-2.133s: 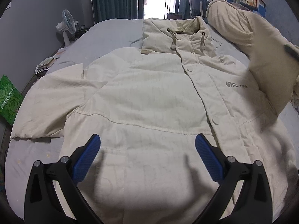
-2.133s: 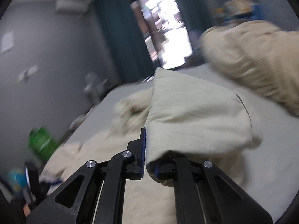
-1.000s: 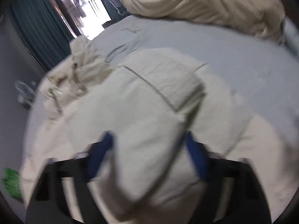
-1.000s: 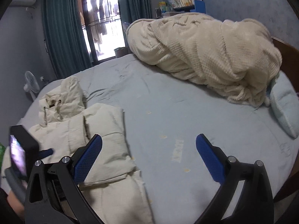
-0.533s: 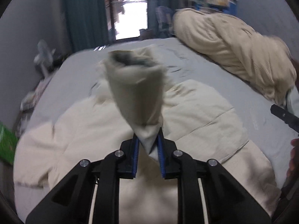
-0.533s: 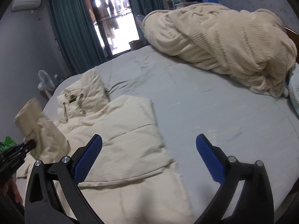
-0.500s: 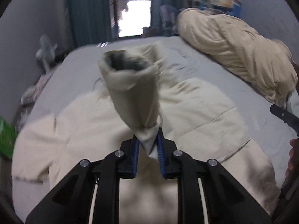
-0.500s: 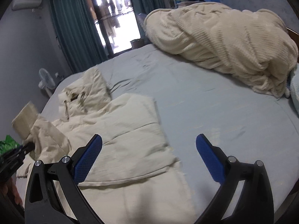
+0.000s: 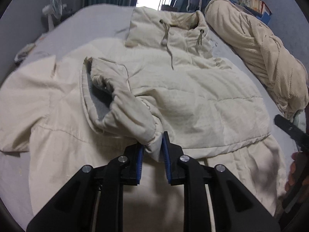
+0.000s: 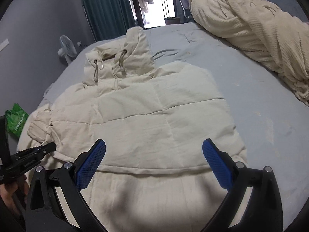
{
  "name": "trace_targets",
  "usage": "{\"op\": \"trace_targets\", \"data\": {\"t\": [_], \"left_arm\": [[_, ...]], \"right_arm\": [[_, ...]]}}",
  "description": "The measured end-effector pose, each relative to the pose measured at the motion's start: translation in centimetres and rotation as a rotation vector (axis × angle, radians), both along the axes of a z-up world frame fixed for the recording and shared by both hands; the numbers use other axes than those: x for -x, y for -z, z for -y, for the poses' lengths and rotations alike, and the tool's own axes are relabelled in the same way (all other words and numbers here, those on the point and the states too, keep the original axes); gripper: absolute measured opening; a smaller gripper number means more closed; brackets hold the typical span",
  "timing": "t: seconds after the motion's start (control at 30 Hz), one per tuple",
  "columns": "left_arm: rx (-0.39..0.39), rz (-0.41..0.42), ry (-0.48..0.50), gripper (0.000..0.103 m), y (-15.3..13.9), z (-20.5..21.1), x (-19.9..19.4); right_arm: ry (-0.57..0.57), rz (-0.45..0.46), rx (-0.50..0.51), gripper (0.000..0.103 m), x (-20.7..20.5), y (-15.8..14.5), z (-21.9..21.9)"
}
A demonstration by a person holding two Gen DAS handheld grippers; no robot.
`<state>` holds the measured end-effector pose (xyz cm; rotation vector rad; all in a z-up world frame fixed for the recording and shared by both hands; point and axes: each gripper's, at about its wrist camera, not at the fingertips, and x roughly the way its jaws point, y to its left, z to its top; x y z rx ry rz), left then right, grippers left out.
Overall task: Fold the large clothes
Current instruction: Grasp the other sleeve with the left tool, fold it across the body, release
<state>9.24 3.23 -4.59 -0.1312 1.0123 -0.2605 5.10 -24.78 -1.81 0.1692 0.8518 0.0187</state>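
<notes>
The left gripper [image 9: 152,150] is pinching the cuff of the cream padded hooded jacket [image 9: 173,100], which is lying mid-frame on the grey bed [image 10: 260,100], its sleeve [image 9: 119,104] being folded across the chest. The jaws have just been easing slightly, cuff between them. The right gripper [image 10: 152,164] is hovering wide, empty. Next likely calls for releasing and flattening the sleeve.

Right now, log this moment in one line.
left tool: pinching sleeve cuff | right tool: open, empty, over jacket | stage: sleeve fold
</notes>
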Motion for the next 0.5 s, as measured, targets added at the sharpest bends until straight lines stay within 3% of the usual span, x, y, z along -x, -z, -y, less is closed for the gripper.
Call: {"op": "trace_targets", "data": {"t": [0.07, 0.1, 0.13, 0.2, 0.3, 0.4, 0.5], "left_arm": [[-0.003, -0.010, -0.028, 0.037, -0.3, -0.6, 0.4], [-0.022, 0.001, -0.047, 0.056, -0.5, -0.9, 0.5], [-0.045, 0.030, -0.070, 0.064, -1.0, -1.3, 0.9], [-0.054, 0.059, -0.074, 0.065, -1.5, -1.8, 1.2], [-0.143, 0.124, -0.089, 0.065, -2.2, -2.1, 1.3], [-0.161, 0.202, -0.047, 0.065, -3.2, -1.3, 1.5], [-0.206, 0.183, 0.013, 0.065, -2.2, 0.1, 0.9]], "right_arm": [[-0.001, -0.012, 0.002, 0.096, -0.4, 0.5, 0.0], [0.000, -0.015, 0.002, 0.096, -0.5, 0.7, 0.0], [-0.001, -0.016, 0.002, 0.096, -0.6, 0.8, 0.0], [-0.004, -0.023, 0.005, 0.096, -0.8, 1.0, 0.0], [0.000, -0.026, 0.025, 0.096, -1.2, 1.2, 0.0], [0.005, -0.048, 0.031, 0.096, -1.7, 1.9, -0.2], [-0.003, -0.083, 0.033, 0.096, -2.0, 3.0, -0.5]]}}
